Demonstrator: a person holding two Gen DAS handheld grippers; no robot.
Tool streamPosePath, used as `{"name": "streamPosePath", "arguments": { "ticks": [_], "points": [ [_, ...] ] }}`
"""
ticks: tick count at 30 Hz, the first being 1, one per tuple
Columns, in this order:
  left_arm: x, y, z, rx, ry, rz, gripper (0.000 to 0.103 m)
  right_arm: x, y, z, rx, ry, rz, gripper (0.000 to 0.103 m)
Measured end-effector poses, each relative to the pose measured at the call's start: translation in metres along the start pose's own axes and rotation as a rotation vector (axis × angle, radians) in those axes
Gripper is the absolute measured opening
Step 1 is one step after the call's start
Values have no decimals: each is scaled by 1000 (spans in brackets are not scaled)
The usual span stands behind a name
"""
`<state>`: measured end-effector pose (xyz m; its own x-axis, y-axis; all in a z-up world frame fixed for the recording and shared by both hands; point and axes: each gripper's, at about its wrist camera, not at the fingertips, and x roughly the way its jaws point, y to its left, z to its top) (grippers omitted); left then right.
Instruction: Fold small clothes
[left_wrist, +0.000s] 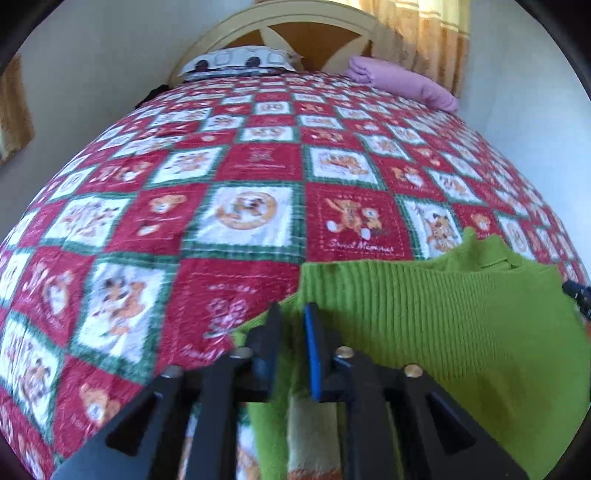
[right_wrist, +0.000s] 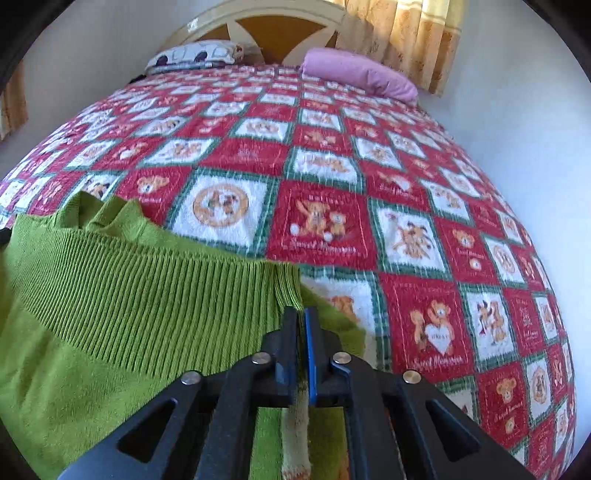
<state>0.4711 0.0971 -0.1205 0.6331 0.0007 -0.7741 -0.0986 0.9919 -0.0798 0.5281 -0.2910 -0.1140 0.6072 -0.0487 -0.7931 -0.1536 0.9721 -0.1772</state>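
Left gripper (left_wrist: 293, 314) and right gripper (right_wrist: 301, 314) each pinch the ribbed hem of the green sweater (left_wrist: 424, 317) between narrow fingers, stretching it above the patchwork quilt (left_wrist: 258, 206); a pink pillow (right_wrist: 362, 74) lies at 1 o'clock.

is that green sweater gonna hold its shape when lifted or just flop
Probably flop: the green sweater is soft ribbed knit, sagging between the left claw and right claw. It likely stretches at the pinched hem. It looks light, and unlikely to slide on the textured quilt.
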Motion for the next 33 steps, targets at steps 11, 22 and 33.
{"name": "streamPosePath", "arguments": {
  "ticks": [11,22,33],
  "points": [
    [-99,-11,-89,56,-72,-114,59,-120,19,-78,-9,-128,234,52],
    [-85,-21,-133,112,16,-69,73,-101,35,-150,-21,-32,249,52],
    [-89,-25,-145,123,7,-52,84,-134,12,-124,103,-129,271,52]
  ]
}}
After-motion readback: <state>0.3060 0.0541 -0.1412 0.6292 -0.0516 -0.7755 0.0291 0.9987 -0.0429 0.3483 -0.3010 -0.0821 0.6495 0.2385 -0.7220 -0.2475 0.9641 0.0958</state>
